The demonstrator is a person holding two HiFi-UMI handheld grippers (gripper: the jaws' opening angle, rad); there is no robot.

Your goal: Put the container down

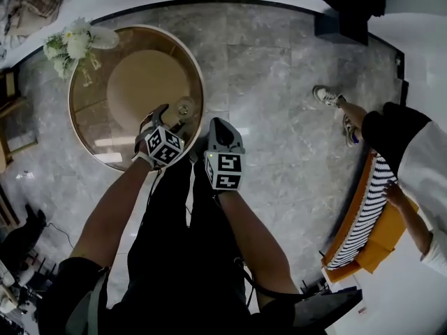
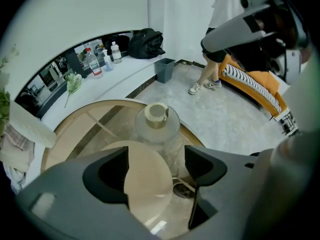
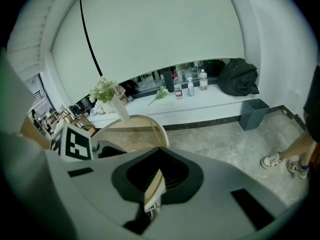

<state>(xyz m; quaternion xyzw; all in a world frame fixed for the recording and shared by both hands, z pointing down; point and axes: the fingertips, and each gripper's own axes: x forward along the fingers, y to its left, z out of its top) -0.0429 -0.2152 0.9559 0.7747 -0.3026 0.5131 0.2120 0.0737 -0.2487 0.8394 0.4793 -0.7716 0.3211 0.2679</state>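
Container: the clear round container with a cream cap (image 2: 156, 120) stands upright on the round glass-topped surface with a pale wooden rim (image 2: 65, 125), close to that surface's near edge.
Left tool: your left tool (image 2: 156, 159) hangs over the surface's near edge with its jaws wide apart and clamped on nothing. The container stands just beyond the tips, in line with the gap.
Right tool: your right tool (image 3: 159, 176) is off the surface, beside its near edge. Its dark jaws are closed to a thin slit with nothing between them.
Head view only: it shows both tools side by side, the left tool (image 1: 166, 121) just beside the container (image 1: 185, 108) and the right tool (image 1: 220, 128) over the grey stone floor next to the rim (image 1: 198, 72).
Right gripper view only: it shows the tall vase of white flowers (image 3: 105, 91) at the surface's far edge, but not the container.
Left gripper view only: it shows the cap from the side.
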